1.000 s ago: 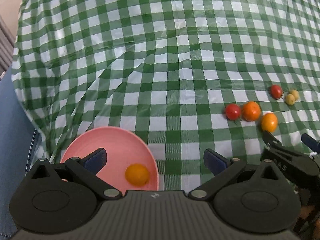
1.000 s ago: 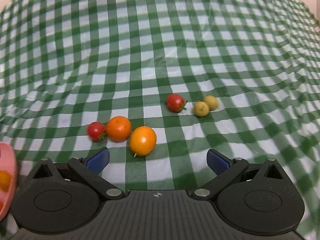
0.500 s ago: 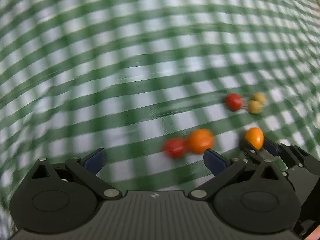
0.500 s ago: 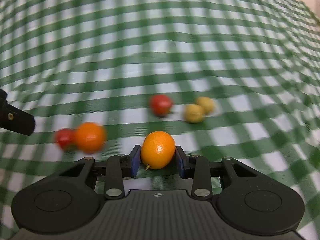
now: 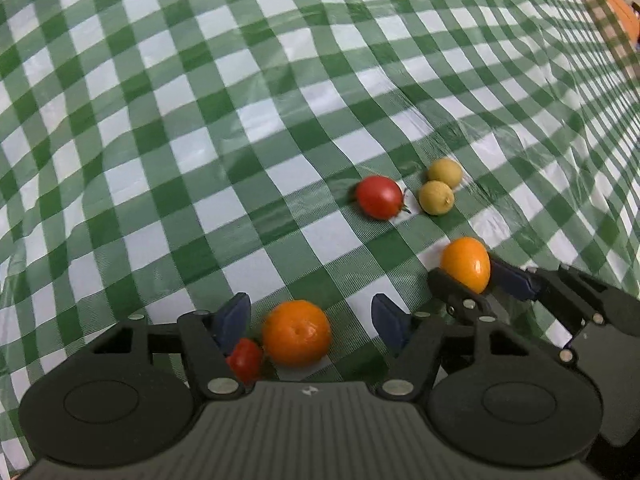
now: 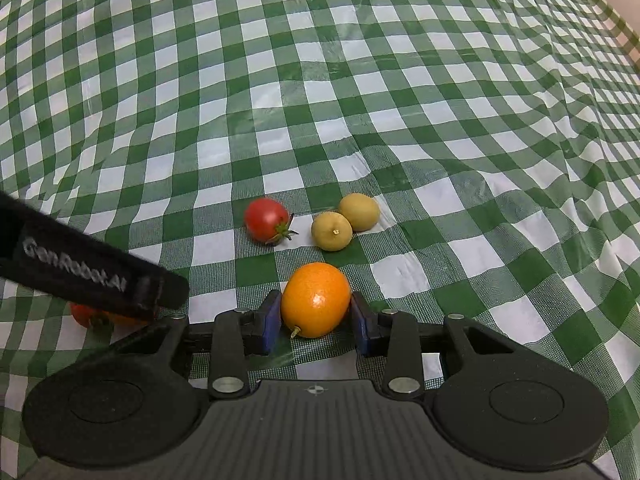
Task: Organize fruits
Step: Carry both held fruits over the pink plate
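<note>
The surface (image 6: 360, 80) is covered with a green and white checked cloth, a little wrinkled, and all the fruits lie on it in one loose group.

The left gripper (image 5: 310, 316) points down over the near fruits. Its jaws have just been closing, but they are not closed: the blue pads stand on both sides of the round orange (image 5: 297, 333) with a gap on the right side, and they do not press it. A small red tomato (image 5: 245, 360) lies just beside this orange, close to the left pad (image 5: 232, 320); whether it touches the pad I cannot tell.

The right gripper (image 6: 315, 316) is closed on the oval orange fruit (image 6: 316, 299). Both blue pads press its sides, and the fruit has a small stem at its lower end. It is low, at the cloth; I cannot tell if it is lifted.

Behind it lies a second red tomato (image 6: 266, 219) with a green stalk, alone. Just to the right of it are two small yellow-green fruits (image 6: 332, 231), touching each other.

In the right wrist view a black finger of the left gripper crosses the left edge and covers most of the round orange and the small tomato.
</note>
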Available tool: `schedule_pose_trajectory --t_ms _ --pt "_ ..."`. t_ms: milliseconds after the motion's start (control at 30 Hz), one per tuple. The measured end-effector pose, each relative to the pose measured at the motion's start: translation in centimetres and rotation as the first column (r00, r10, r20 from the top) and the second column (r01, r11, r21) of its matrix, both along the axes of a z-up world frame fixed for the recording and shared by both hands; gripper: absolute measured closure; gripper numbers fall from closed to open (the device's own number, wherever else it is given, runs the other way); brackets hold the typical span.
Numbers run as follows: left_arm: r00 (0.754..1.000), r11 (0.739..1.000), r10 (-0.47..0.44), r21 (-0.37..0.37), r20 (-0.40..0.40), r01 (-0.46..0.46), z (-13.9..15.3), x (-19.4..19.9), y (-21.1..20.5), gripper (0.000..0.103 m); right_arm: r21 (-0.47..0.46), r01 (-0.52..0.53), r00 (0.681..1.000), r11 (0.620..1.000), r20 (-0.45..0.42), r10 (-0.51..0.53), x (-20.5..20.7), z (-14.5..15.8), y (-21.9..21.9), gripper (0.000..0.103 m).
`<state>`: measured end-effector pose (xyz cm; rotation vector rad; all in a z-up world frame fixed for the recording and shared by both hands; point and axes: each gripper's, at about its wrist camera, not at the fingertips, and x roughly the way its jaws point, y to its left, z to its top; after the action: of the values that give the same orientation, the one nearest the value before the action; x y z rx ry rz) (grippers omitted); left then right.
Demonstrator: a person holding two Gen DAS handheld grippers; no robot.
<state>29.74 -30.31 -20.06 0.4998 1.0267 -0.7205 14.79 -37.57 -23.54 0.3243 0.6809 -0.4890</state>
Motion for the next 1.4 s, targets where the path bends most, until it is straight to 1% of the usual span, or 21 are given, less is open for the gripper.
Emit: schedule_pose_trajectory --t_ms 67,100,133,167,233,367,433,467,567,667,700,767,800,833,933,967,1100,1200,1267,1300,1400 --pt "1.0 1.0 0.0 -0.02 -0.014 -0.001 -0.2 0.0 0.1 0.032 -0.002 0.003 1.0 1.0 -0.002 -0.003 0.0 -0.1 0.1 0.065" --pt "1.0 1.0 0.006 -0.027 -0.022 -0.006 -0.3 0.1 0.2 0.04 -0.005 0.003 1.0 1.0 -0.003 -0.003 0.1 -0.1 0.1 0.065" --pt "1.0 1.0 0.013 -0.028 -0.016 -0.014 -0.3 0.1 0.3 0.06 -0.007 0.003 1.0 1.0 -0.003 -0.003 0.1 -0.1 0.1 0.065" --pt "1.0 1.0 0.016 -0.022 -0.005 -0.016 -0.3 0.1 0.4 0.065 -0.004 0.007 1.0 1.0 0.0 -0.007 0.1 -0.1 0.1 0.065" --pt "0.999 0.999 0.03 -0.041 -0.016 -0.031 -0.1 0.2 0.8 0.066 0.001 0.009 1.0 1.0 0.004 -0.009 0.1 -0.1 0.0 0.065" --pt "0.998 0.996 0.06 -0.062 0.015 -0.059 1.2 0.0 1.7 0.069 0.006 0.03 0.999 1.0 0.028 -0.03 -0.1 0.1 -0.2 0.066" --pt "0.995 0.992 0.096 -0.089 0.014 -0.095 2.3 0.2 2.5 0.101 0.001 0.054 0.997 0.999 0.046 -0.054 -0.4 0.3 -0.4 0.066" --pt "0.993 0.987 0.118 -0.106 0.009 -0.117 2.8 0.3 3.0 0.102 -0.002 0.069 0.996 0.998 0.06 -0.069 -0.5 0.5 -0.5 0.066" --pt "0.983 0.973 0.184 -0.143 0.025 -0.179 4.1 0.4 4.6 0.102 -0.003 0.076 0.995 0.997 0.062 -0.075 -0.6 0.5 -0.6 0.066" --pt "0.984 0.978 0.18 -0.108 -0.002 -0.179 3.4 0.7 4.8 0.099 0.007 0.07 0.996 0.998 0.046 -0.07 -0.4 0.2 -0.5 0.066" --pt "0.984 0.979 0.175 -0.104 -0.023 -0.176 3.0 0.8 4.8 0.094 0.003 0.069 0.997 0.998 0.045 -0.069 -0.4 0.2 -0.5 0.066" --pt "0.985 0.98 0.164 -0.107 -0.052 -0.168 2.5 0.8 4.7 0.076 0.0 0.069 0.997 0.998 0.041 -0.069 -0.4 0.2 -0.4 0.066" --pt "0.986 0.981 0.156 -0.107 -0.054 -0.161 2.2 0.6 4.6 0.061 0.002 0.067 0.997 0.998 0.038 -0.067 -0.3 0.1 -0.5 0.066" --pt "0.989 0.984 0.141 -0.105 -0.045 -0.145 1.9 0.2 4.5 0.055 0.005 0.066 0.997 0.998 0.035 -0.066 -0.3 0.1 -0.5 0.066" --pt "0.997 0.994 0.079 -0.073 0.0 -0.079 1.2 -0.8 3.4 0.05 0.006 0.056 0.998 0.998 0.035 -0.056 -0.1 0.1 -0.5 0.066" --pt "0.998 0.996 0.066 -0.069 0.018 -0.065 1.1 -1.1 3.1 0.05 0.005 0.054 0.998 0.999 0.035 -0.054 -0.1 0.1 -0.5 0.066" --pt "0.998 0.997 0.055 -0.057 0.002 -0.055 0.3 -1.2 2.3 0.05 0.016 0.052 0.998 0.999 0.037 -0.052 0.0 0.1 -0.7 0.066" --pt "0.999 0.999 0.037 -0.027 -0.002 -0.037 -0.4 -1.3 1.9 0.051 0.017 0.051 0.998 0.999 0.036 -0.052 0.0 0.0 -0.7 0.066" --pt "0.999 0.999 0.038 -0.004 -0.019 -0.038 -1.0 -1.2 1.8 0.055 0.018 0.051 0.998 0.999 0.035 -0.052 0.0 0.0 -0.7 0.066" --pt "0.999 0.999 0.046 0.006 -0.021 -0.046 -1.4 -1.1 1.8 0.061 0.017 0.052 0.998 0.999 0.035 -0.052 0.0 0.0 -0.7 0.066" --pt "0.996 0.995 0.087 -0.039 -0.037 -0.089 -1.3 -0.9 2.3 0.063 0.015 0.052 0.998 0.999 0.035 -0.052 -0.1 0.0 -0.6 0.066"
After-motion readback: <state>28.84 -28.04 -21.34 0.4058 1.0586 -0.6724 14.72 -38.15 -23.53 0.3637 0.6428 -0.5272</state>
